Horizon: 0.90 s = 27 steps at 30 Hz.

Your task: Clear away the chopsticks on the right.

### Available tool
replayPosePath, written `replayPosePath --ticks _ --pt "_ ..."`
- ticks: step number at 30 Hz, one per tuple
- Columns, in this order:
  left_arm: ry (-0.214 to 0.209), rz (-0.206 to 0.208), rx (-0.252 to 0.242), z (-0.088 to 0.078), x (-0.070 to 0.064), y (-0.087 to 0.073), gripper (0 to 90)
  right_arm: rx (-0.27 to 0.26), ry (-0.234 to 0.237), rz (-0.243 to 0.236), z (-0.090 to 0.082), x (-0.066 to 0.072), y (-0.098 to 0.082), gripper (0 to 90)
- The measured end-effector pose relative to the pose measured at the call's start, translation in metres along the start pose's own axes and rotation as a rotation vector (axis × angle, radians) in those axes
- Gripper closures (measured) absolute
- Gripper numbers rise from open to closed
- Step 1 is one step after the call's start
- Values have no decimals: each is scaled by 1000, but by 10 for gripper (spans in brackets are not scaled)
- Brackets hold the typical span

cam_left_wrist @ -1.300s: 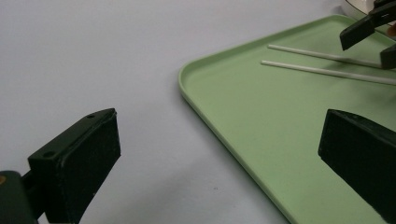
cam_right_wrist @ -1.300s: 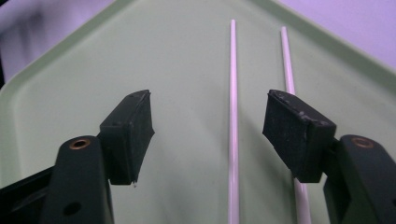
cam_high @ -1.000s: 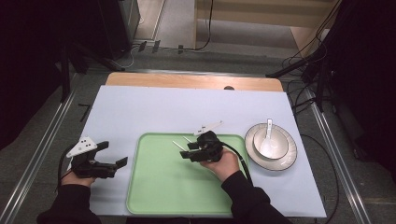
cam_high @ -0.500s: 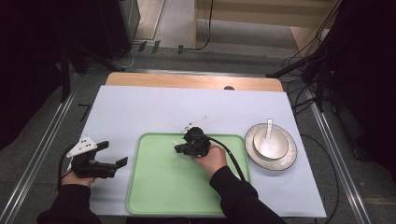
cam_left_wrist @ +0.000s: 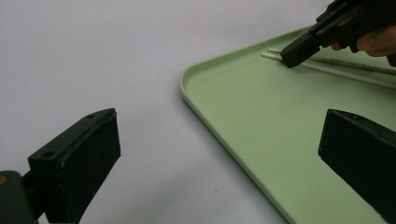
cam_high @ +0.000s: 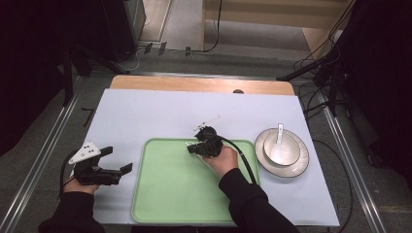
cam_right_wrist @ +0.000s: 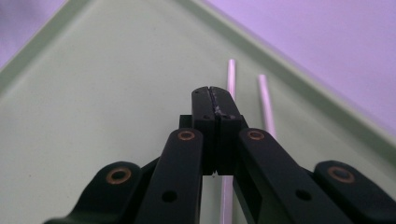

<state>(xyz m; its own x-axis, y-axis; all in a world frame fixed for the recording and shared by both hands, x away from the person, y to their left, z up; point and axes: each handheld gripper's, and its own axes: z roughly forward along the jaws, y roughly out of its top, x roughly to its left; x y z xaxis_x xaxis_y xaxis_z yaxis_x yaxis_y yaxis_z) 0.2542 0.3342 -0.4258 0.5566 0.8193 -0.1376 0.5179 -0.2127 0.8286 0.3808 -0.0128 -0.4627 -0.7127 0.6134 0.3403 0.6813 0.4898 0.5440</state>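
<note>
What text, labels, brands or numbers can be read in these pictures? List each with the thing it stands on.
None: no view shows readable writing.
The green tray, the two white chopsticks, the bowl with its spoon, the table cover and both tongs, left and right, bear no lettering.

Right tool (cam_high: 191,148) jaws pressed together, tips low; left tool (cam_high: 124,171) jaws apart, level.

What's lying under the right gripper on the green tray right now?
Two thin white chopsticks lie on the green tray. The right gripper has its fingers shut together above one of them; that stick's middle stretch is hidden behind the fingers, so contact cannot be told.
</note>
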Motion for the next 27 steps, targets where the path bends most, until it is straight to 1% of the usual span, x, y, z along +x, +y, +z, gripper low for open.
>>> replayPosePath --ticks 3,5,7,10,12,14,19,22,24,27 --pt "-1 0 3 0 0 0 0 -4 -9 12 -4 -5 -3 900" --pt "-2 2 6 1 0 0 0 -4 -20 11 -7 -7 -4 900" --pt "-4 3 5 1 0 0 0 -17 -30 20 -8 -10 -7 900" --pt "-5 2 3 1 -1 0 0 -24 -34 40 -12 -13 -11 900" --pt "-5 4 6 1 -1 0 0 -33 -38 39 -15 -16 -14 900" --pt "-6 5 5 1 -1 0 0 -32 -46 50 -18 -18 -17 900" --pt "-4 1 4 1 -1 0 0 -33 -51 65 -25 -24 -24 900" --pt "-4 3 6 1 0 0 0 -32 -60 61 -29 -27 -28 900" --pt "-3 3 8 1 0 0 0 -32 -66 70 -32 -28 -30 900" --pt "-4 3 7 1 0 0 0 -33 -57 75 -35 -30 -34 900"
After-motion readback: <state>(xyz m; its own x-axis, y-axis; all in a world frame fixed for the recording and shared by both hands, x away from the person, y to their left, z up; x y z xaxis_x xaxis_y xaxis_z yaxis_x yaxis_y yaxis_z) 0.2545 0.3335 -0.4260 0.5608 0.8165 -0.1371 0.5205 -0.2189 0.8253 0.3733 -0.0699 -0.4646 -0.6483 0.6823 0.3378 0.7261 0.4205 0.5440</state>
